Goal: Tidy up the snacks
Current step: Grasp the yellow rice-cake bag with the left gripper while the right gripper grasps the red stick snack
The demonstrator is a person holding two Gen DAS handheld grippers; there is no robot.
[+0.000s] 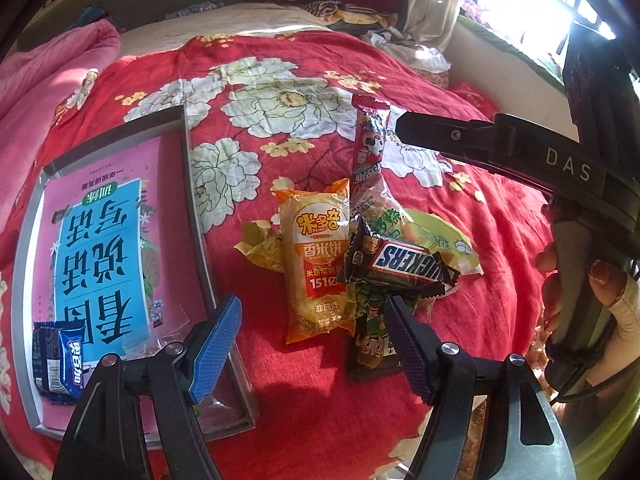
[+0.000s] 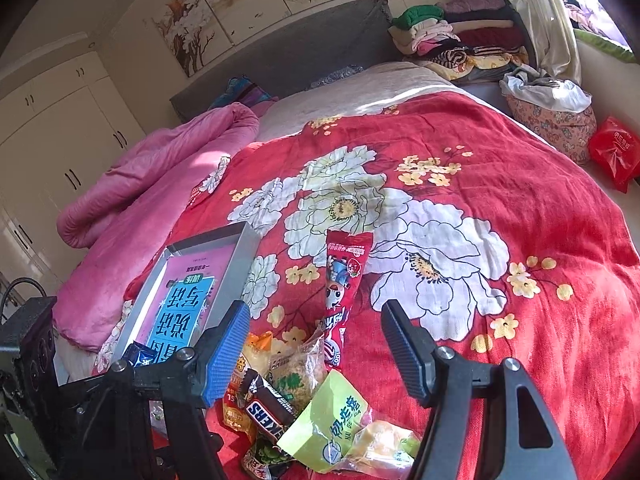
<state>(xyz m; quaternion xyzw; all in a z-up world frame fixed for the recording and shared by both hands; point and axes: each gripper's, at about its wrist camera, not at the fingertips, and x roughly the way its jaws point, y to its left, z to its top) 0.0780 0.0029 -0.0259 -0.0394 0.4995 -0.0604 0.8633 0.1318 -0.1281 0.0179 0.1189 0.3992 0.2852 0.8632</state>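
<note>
Both grippers spread, empty: left gripper [image 1: 316, 344] just short of the Snickers bar [image 1: 400, 266]; right gripper [image 2: 320, 354] above it.

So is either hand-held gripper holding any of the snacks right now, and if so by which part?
Nothing is held. The left hand-held gripper and right hand-held gripper both stand open above the snack pile.

One grey tray [image 1: 196, 184] lies at the left of the frame, holding one pink book [image 1: 120, 240] and one blue snack packet [image 1: 58, 360]. The pile at centre counts six snacks that can be told apart: one orange rice-cracker pack [image 1: 316, 256], one Snickers bar [image 1: 400, 264], one red tube [image 1: 368, 148], one lime-green packet [image 2: 332, 420], one clear cake wrapper [image 2: 298, 372], one dark green-pea packet [image 1: 372, 340].
</note>
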